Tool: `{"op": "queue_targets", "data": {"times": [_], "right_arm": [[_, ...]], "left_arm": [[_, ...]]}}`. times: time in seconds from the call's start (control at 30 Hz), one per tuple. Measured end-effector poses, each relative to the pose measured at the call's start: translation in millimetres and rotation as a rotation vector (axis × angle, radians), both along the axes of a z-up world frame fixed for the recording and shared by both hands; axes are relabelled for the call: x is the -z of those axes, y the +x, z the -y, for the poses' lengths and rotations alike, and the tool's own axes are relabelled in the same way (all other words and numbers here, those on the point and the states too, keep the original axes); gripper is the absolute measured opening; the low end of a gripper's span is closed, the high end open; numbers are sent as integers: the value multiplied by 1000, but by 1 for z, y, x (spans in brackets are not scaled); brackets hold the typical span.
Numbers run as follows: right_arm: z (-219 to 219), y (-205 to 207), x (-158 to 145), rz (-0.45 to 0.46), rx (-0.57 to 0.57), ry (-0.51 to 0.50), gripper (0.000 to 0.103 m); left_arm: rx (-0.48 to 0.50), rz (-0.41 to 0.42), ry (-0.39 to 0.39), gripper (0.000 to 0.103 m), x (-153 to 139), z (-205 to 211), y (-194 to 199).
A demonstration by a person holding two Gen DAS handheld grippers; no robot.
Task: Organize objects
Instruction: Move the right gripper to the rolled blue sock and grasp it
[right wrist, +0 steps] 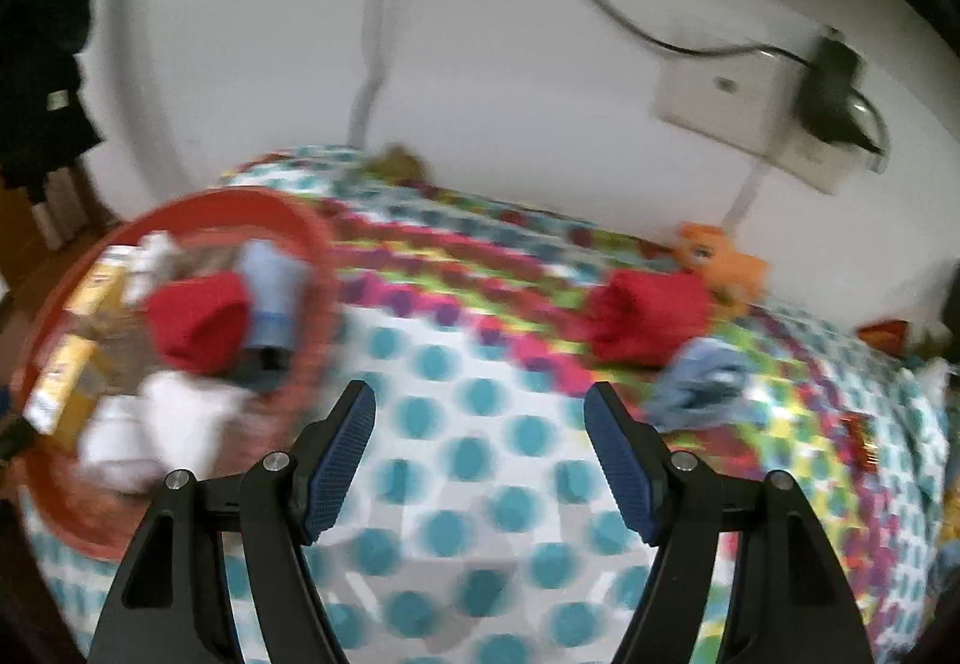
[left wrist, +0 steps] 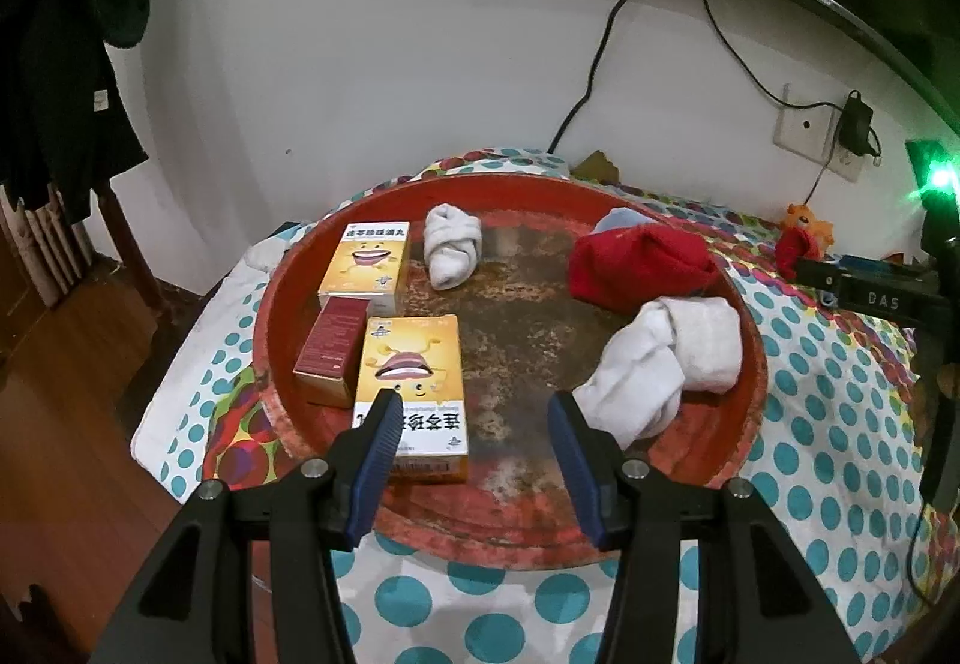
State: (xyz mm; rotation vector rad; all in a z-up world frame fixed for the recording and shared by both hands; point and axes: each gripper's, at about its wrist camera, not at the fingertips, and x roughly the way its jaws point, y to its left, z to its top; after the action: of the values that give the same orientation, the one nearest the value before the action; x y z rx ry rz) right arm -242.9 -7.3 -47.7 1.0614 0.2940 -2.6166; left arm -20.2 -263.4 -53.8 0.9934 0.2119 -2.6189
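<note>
The round red tray (left wrist: 282, 298) sits on the polka-dot cloth (left wrist: 840, 412), its worn brown middle showing. On its left side lie two yellow boxes (left wrist: 411, 394) with a dark red box (left wrist: 330, 349) between them; a rolled white sock (left wrist: 451, 251) is at the back, a red sock bundle (left wrist: 639, 265) at the right and a bigger white sock bundle (left wrist: 666, 358) just in front of it. A pale blue item (left wrist: 618, 219) peeks from behind the red bundle, mostly hidden. The left gripper (left wrist: 474, 412) hovers over the near rim, jaws spread wide and holding nothing.

The right-wrist view is smeared with blur. The right gripper (right wrist: 480, 406) is wide apart and empty above the cloth, with another red sock (right wrist: 651, 325) and a crumpled blue sock (right wrist: 699, 382) beyond it, beside an orange toy (right wrist: 720, 259).
</note>
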Motion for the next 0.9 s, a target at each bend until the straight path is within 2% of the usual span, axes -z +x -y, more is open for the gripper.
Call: {"op": "queue_targets", "data": {"times": [0.2,0.3,0.57,0.63,0.7,0.9], "right_arm": [[-51,-36,20,34,125,41,70],[-69,-50,27,51,167,31,70],[-82,-86,43,79,209,-3,70],[-81,-93,45,77,206,7,68],[-83,-97,47,86,204,1,56],[-86,-91,47,88,185,-13,38]], "left_arm": [[0,5,-20,52,1,-2,-1],[3,1,-26,52,1,-3,-1],[42,-16,-81,52,0,-14,-1],[57,-31,-77,52,-1,-16,1],[65,-38,-84,52,-1,-18,1],[78,-47,-97,52,-1,-22,1]]}}
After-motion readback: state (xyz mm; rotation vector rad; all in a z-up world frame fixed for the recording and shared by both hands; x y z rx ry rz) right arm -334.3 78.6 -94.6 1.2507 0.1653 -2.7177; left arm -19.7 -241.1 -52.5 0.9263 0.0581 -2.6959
